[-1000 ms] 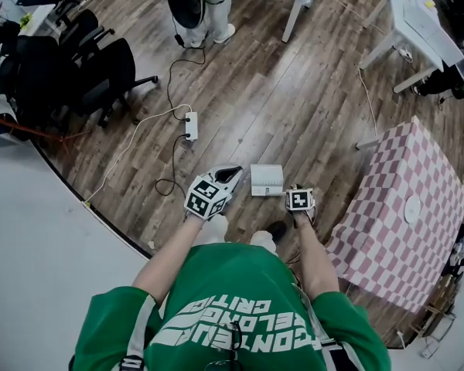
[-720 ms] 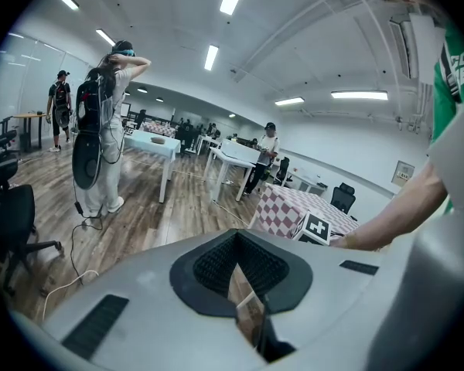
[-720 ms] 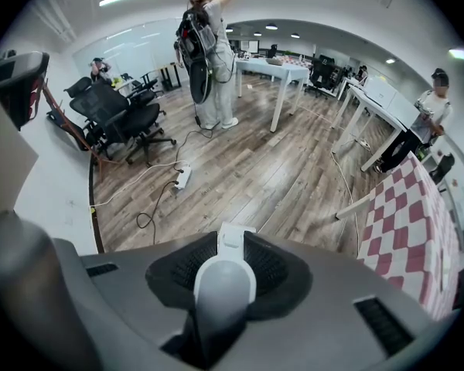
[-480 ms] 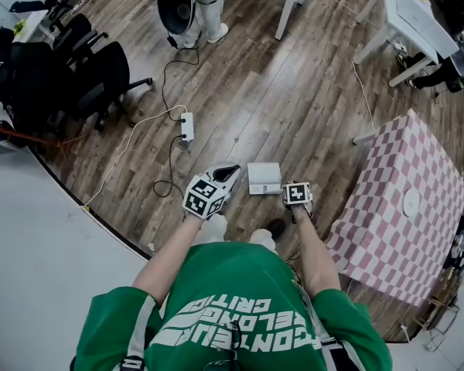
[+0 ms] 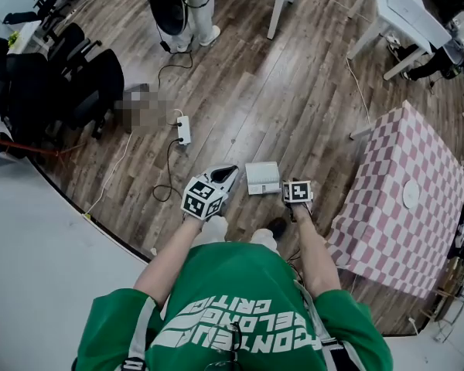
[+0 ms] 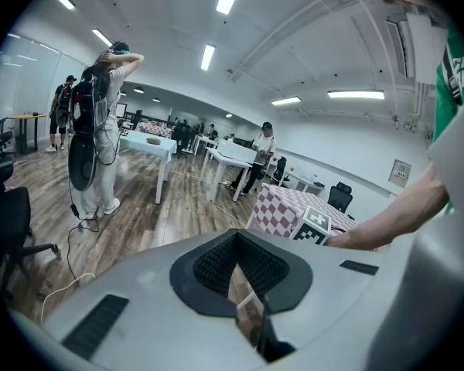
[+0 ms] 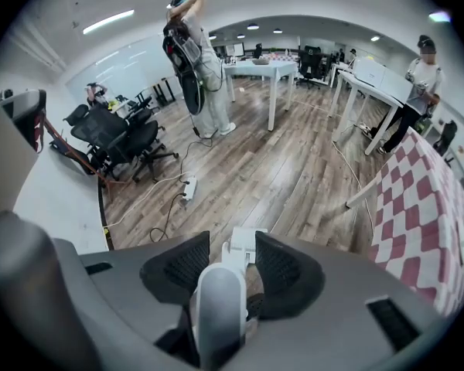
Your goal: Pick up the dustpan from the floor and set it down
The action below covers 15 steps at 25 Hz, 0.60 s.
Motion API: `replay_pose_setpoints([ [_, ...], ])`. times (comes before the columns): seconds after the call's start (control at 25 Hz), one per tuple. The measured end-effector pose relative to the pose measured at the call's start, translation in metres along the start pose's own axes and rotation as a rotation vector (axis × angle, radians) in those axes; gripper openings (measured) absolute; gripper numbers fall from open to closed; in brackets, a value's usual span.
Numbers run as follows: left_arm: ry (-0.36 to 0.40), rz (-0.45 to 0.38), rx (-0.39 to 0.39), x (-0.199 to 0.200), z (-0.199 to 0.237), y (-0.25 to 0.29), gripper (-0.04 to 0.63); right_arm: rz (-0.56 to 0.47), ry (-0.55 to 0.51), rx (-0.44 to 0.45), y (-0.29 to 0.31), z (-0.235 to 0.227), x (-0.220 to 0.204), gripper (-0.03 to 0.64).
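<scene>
The white dustpan lies flat on the wooden floor in front of the person's feet. My right gripper points steeply down at its right side. In the right gripper view the dustpan's rounded pale handle stands between the black pads, and the pan lies beyond them. The right gripper has just been opening its jaws; a gap shows beside the handle. My left gripper hovers left of the dustpan, its jaws together at the tips and holding nothing.
A pink-and-white checked table stands close on the right. A power strip with cables lies on the floor ahead to the left. Black office chairs, a standing person and white tables are farther off.
The dustpan and both grippers keep their places on the floor. Only the head camera's view has shifted slightly.
</scene>
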<state>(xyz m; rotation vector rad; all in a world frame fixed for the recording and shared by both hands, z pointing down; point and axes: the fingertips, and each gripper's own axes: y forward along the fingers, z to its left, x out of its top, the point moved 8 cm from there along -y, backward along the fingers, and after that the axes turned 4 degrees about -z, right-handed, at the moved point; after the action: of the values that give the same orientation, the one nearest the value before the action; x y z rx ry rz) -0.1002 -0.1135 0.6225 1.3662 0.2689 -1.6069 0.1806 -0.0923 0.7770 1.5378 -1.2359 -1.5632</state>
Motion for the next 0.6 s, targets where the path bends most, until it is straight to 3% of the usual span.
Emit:
replay_pose_setpoints([
  [0.2, 0.012, -0.004, -0.022, 0.004, -0.007, 0.008, 0.003, -0.086, 0.022, -0.008, -0.022, -0.002, 0.014, 0.172],
  [0.6, 0.031, -0.037, -0.072, 0.026, -0.034, 0.028, 0.003, -0.352, 0.069, -0.065, -0.11, -0.023, 0.037, 0.171],
])
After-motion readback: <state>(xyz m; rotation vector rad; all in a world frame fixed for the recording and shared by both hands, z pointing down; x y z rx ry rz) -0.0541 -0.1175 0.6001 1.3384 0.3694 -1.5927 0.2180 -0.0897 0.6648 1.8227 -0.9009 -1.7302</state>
